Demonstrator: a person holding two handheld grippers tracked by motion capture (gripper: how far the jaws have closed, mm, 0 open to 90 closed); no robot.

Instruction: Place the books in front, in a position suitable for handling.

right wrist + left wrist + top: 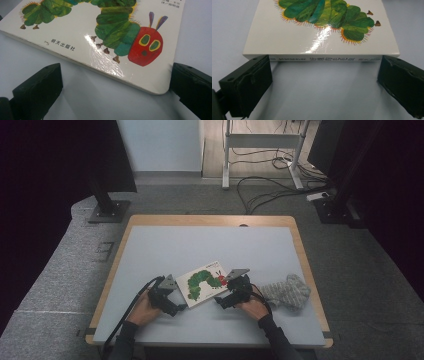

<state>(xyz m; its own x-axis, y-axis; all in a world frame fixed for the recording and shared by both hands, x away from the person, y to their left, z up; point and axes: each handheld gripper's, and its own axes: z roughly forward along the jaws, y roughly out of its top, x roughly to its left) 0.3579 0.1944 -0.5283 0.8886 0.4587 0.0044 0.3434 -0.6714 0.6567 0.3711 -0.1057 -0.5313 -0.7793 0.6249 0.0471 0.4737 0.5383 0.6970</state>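
Note:
A white picture book [202, 284] with a green caterpillar on its cover lies flat on the grey table top [200, 245], closed. My left gripper [172, 309] sits at the book's left, spine side, jaws wide open. In the left gripper view the book's spine [322, 59] runs between the two black fingers [249, 85], just ahead of them. My right gripper [221, 301] is at the book's near right edge, also open. In the right gripper view the book's rounded corner [155, 87] lies between the jaws, with the caterpillar's red head [146, 47] above it.
A crumpled grey-white cloth [287, 292] lies on the table to the right of my right hand. The table has a wooden rim [210, 220]. Beyond it stand black stands [107, 210] and cables [270, 187] on the floor.

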